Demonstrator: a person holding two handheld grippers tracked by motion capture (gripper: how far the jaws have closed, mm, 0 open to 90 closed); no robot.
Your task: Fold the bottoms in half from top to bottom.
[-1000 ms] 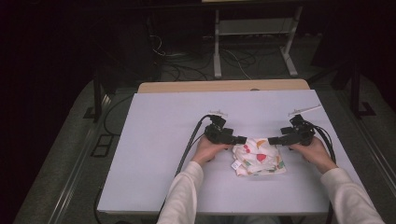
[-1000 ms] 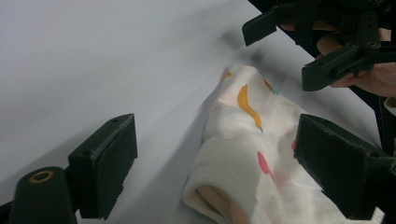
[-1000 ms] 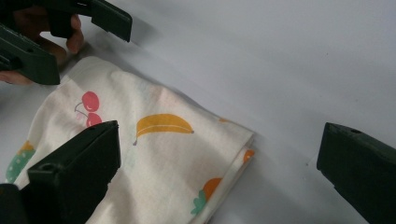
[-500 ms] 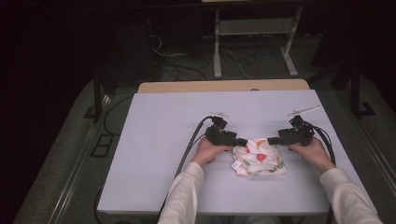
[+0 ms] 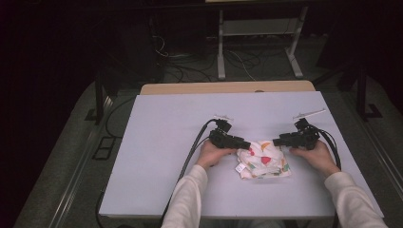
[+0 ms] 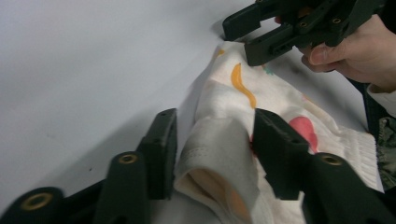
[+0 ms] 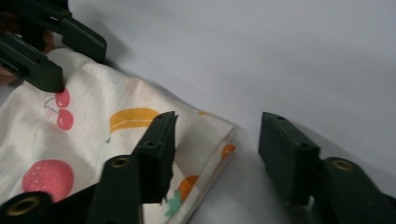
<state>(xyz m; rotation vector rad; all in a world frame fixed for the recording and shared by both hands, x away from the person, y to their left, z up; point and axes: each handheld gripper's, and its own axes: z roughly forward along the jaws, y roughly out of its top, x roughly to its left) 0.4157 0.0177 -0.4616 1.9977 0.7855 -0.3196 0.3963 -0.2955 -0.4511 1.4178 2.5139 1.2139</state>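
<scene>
The fruit-print cloth (image 5: 263, 165) lies folded on the white table (image 5: 157, 142), near its front edge, between both hands. The left gripper (image 6: 212, 140) has just been closing around a bunched corner, likely to lift it. The right gripper (image 7: 217, 144), also closing, straddles the opposite corner without pinching it.

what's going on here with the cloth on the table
A person holds a tool in each hand over a fruit-print cloth lying bunched on a white table. The left tool has a raised fold of the cloth between its jaws, which have just been closing, with one jaw against the fold. The right tool sits at the opposite corner, its jaws also just closing, one over the cloth and one off its edge, not gripping yet.
</scene>
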